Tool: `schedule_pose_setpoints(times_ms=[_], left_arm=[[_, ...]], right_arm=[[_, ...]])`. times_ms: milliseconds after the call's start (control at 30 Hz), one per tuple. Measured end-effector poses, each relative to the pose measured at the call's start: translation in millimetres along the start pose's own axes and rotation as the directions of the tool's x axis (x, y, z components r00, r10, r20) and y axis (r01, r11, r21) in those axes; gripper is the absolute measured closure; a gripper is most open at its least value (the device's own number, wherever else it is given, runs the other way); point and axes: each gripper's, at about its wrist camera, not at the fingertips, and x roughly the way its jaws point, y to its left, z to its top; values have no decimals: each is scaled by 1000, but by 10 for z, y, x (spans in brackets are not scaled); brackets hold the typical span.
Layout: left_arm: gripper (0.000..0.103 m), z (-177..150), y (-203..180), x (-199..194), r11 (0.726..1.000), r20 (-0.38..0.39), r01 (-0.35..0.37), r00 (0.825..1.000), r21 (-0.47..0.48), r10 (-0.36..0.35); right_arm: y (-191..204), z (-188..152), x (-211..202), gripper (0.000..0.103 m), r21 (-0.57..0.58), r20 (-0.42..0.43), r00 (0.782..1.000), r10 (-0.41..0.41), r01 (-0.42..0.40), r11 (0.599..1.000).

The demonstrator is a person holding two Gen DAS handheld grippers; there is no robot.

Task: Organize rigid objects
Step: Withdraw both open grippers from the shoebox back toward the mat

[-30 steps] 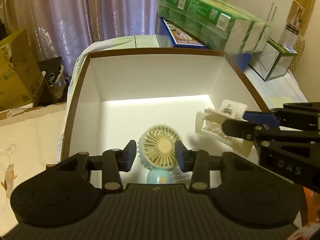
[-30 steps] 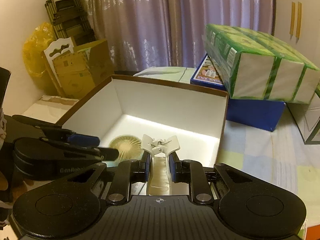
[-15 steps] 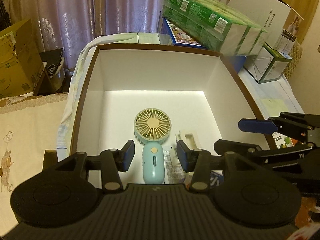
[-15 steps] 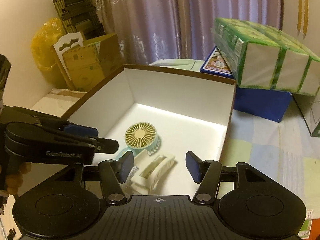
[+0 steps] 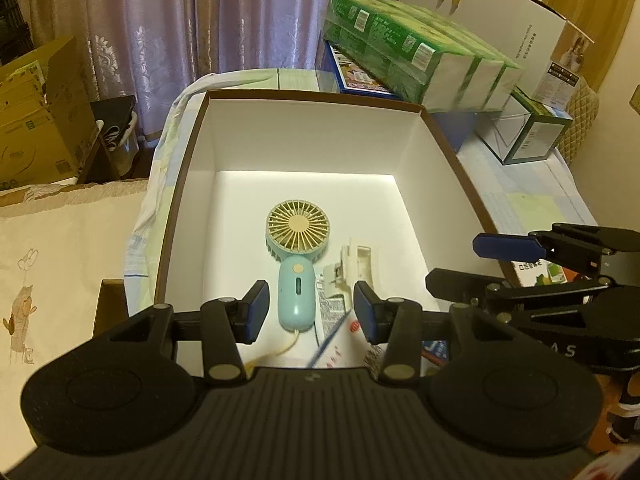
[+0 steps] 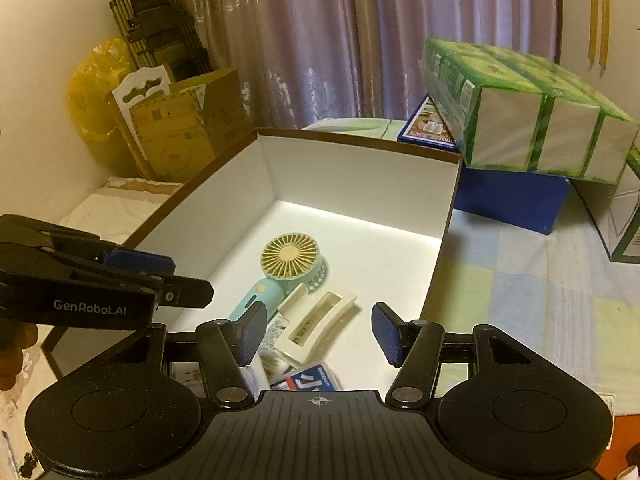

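A white box with a brown rim [image 5: 312, 96] [image 6: 360, 144] stands on the table. Inside lie a mint handheld fan [image 5: 297, 248] [image 6: 288, 264] and a cream hair claw clip [image 5: 356, 266] [image 6: 316, 320] beside it, over some small packets [image 5: 332, 312] [image 6: 308, 376]. My left gripper [image 5: 308, 312] is open and empty above the box's near end, over the fan handle. My right gripper [image 6: 320, 332] is open and empty above the clip; it also shows at the right of the left wrist view [image 5: 464, 264].
Green tissue packs [image 5: 420, 52] [image 6: 528, 116] sit on a blue box [image 6: 508, 196] behind the white box. More cartons [image 5: 528, 136] stand at the right. Cardboard boxes [image 5: 36, 112] [image 6: 180, 124] and curtains are at the left and back. A checked cloth [image 6: 540, 280] covers the table.
My right gripper opened and let the cream clip drop into the box beside the fan, then drew back. Both grippers have pulled back and up from the box.
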Motion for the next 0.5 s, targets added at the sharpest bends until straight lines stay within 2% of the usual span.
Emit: schedule_pose_setpoints(times_ms=[500], left_arm=[[62, -201, -248, -434, 1000, 42, -11, 999, 2, 11]], right_arm=[[71, -135, -471, 48, 20, 47, 999, 8, -9, 1000]])
